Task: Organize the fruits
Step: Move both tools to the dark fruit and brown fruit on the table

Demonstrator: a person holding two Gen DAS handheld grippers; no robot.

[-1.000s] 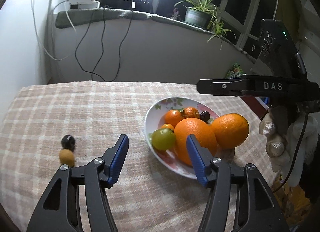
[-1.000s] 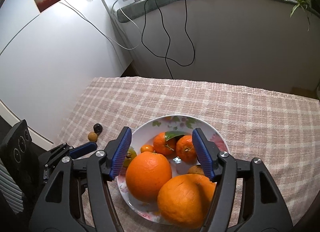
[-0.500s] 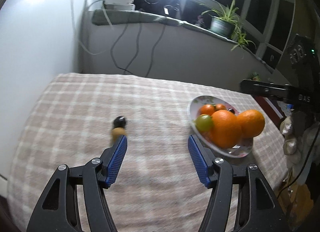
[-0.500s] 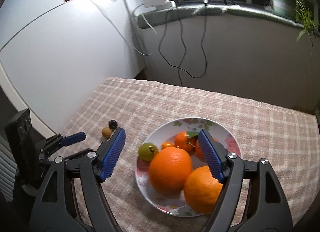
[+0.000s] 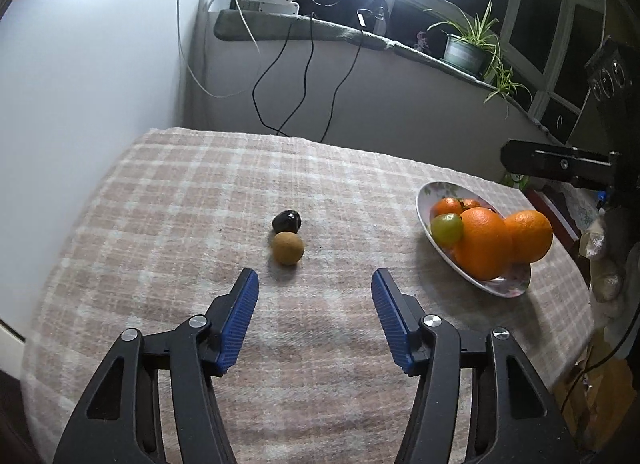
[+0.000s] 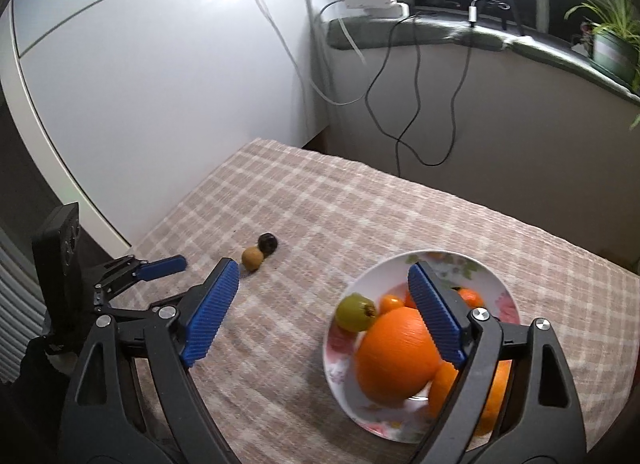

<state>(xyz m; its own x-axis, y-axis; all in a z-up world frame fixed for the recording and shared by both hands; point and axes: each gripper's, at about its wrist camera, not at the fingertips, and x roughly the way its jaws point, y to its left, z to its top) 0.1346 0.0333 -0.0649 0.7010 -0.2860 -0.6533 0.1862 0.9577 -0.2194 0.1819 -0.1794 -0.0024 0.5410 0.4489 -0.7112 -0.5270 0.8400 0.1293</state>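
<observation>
Nearby, potted plant (image 5: 466, 49) on windowsill (image 5: 320, 30)

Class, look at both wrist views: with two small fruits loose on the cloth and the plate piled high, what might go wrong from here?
1. The tan fruit and dark fruit touch, so closing the left tool on one may roll the other away.
2. The two big oranges overhang the plate rim; adding fruit may tip one off.
3. The right tool, empty and opening over the plate, could knock the green fruit.
</observation>
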